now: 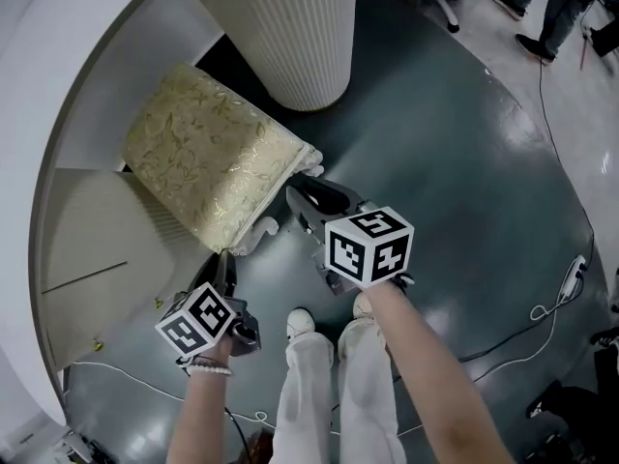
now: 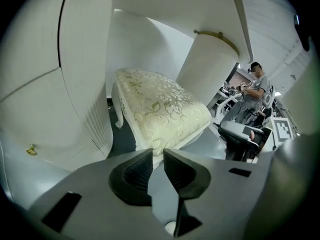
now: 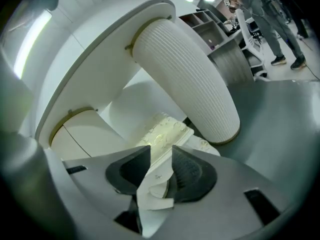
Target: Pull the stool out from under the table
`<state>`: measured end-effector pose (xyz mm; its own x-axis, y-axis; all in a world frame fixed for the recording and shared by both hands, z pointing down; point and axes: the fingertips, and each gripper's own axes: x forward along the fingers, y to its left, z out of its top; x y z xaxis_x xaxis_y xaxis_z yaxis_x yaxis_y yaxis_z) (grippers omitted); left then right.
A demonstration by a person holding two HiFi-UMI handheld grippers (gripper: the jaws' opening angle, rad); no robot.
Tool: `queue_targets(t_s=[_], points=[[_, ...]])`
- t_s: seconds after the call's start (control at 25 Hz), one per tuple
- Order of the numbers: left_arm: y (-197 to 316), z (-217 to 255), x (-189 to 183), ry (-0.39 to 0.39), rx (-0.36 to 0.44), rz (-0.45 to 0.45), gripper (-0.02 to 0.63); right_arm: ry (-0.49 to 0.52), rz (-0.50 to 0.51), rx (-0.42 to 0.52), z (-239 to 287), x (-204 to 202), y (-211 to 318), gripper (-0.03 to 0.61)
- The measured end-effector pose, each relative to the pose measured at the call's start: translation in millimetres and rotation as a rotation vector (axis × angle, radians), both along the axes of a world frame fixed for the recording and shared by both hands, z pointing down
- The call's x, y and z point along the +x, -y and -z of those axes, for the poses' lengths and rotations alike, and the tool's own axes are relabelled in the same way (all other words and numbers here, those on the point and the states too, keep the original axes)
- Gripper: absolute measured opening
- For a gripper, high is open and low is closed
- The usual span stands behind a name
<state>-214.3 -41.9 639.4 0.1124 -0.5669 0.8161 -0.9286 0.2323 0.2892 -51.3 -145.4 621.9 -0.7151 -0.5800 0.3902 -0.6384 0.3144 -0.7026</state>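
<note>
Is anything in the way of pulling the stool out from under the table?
Nothing lies on the dark floor directly in front of the stool. Only the person's own feet stand there; the ribbed table leg is beside it, not in front.

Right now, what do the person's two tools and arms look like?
The left grey tool and the right grey tool each have black ribbed pads and carry a white cube with black square markers. The arms have no sleeves; a pale beaded bracelet circles the left wrist.
</note>
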Motion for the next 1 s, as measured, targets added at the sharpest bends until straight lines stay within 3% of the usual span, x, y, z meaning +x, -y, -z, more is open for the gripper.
queue_targets(t_s=[0.04, 0.24, 0.28, 0.4, 0.6, 1.0], points=[[0.2, -0.6, 0.7, -0.011, 0.001, 0.003, 0.077, -0.018, 0.003, 0.011, -0.6, 4.2, 8.5, 0.139], [1.0, -0.6, 3.0, -0.045, -0.007, -0.008, 0.078, -0.073, 0.08, 0.027, -6.2, 6.6, 41.8, 0.259], [1.6, 0.9, 5.4, -0.064, -0.002, -0.009, 0.103, -0.083, 0.105, 0.028, -7.8, 5.2, 45.9, 0.269], [5.4, 6.0, 9.4, -0.118, 0.021, 0.001, 0.191, -0.115, 0.189, 0.056, -9.4, -1.3, 55.8, 0.288], [20.5, 10.1, -1.0, -0.146, 0.047, 0.058, 0.257, -0.142, 0.272, 0.079, -10.3, -13.2, 72.6, 0.308], [35.0, 1.9, -1.0, -0.181, 0.03, 0.082, 0.291, -0.124, 0.36, 0.068, -17.8, -28.8, 79.1, 0.307]])
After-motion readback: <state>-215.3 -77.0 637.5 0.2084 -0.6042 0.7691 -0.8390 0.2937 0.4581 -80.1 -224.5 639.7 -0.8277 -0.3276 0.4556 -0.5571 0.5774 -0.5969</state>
